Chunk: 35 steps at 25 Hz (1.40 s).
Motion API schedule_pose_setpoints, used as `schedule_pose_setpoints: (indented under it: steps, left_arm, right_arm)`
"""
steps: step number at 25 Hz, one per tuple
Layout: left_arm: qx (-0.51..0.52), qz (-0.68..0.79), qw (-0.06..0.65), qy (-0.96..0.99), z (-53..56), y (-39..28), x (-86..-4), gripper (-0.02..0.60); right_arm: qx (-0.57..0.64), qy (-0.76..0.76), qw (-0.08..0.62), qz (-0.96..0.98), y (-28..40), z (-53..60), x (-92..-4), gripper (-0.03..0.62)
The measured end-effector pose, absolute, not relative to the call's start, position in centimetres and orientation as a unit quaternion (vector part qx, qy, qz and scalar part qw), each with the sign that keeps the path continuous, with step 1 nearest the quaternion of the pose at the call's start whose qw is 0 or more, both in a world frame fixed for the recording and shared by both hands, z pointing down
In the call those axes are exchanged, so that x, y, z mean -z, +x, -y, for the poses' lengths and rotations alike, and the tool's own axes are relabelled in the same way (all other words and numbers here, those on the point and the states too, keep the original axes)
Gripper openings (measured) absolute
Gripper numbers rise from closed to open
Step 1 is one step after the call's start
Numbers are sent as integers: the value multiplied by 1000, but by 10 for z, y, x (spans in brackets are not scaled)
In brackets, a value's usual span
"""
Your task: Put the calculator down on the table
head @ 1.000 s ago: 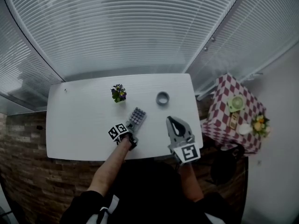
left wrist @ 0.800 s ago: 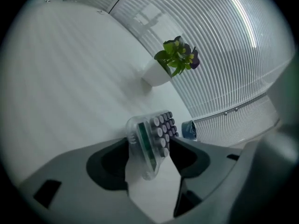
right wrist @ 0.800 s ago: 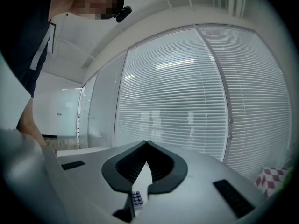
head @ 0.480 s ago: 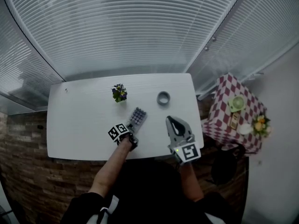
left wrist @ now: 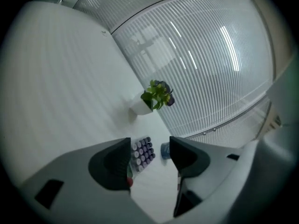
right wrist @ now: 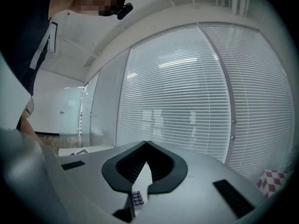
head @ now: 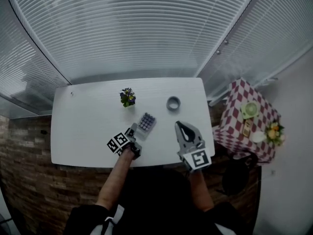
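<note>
Calculator (head: 146,122) flat on tabletop (head: 83,126), left gripper (head: 131,134) off it.
Left forearm reaches forward, gripper tilted down at the calculator's near end; right gripper (head: 182,128) roughly level near right edge. One calculator, one potted plant (head: 127,97), one grey ring (head: 173,103). Left jaws have just been opening, wide apart, nothing between them. Right jaws closed tip to tip, empty.

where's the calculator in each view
Head view: flat grey calculator with dark keys, middle of the white table.
Left gripper view: low centre, keys showing.
Right gripper view: tiny, bottom centre.
Shared landmark: white slatted window blinds, in all three.
</note>
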<state>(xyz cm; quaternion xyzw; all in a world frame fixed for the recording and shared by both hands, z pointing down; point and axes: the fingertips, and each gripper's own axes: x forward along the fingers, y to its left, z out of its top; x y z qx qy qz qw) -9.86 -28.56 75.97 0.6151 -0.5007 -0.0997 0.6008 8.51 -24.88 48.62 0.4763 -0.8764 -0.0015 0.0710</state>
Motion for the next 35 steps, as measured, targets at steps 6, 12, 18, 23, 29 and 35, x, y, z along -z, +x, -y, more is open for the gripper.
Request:
schedule_pose_setpoints:
  steps: [6,12,18,23,29,35]
  left_arm:
    - [292,382,572,665,307,-95,-665,252]
    - [356,330,542,685,306,-90,-609,250]
    - [362,323,526,699,298,-88,-596,250]
    - [369,331,523,693,297,-94,-599,250]
    - [372,332,522,692,294,-99,-602,250]
    - [315,375,491,721,288,-103,-605,250]
  right_arm:
    - [15,472,84,877,80,249,-488,6]
    - [21,471,78,878,80,250,-482,6]
    - [24,470,70,880,76,251,-476,6]
    - [26,465,80,881,75,249,-478,6]
    - [28,465,90,880,76,247,-482,6]
    - [31,456,101,884,71,246,-486,6]
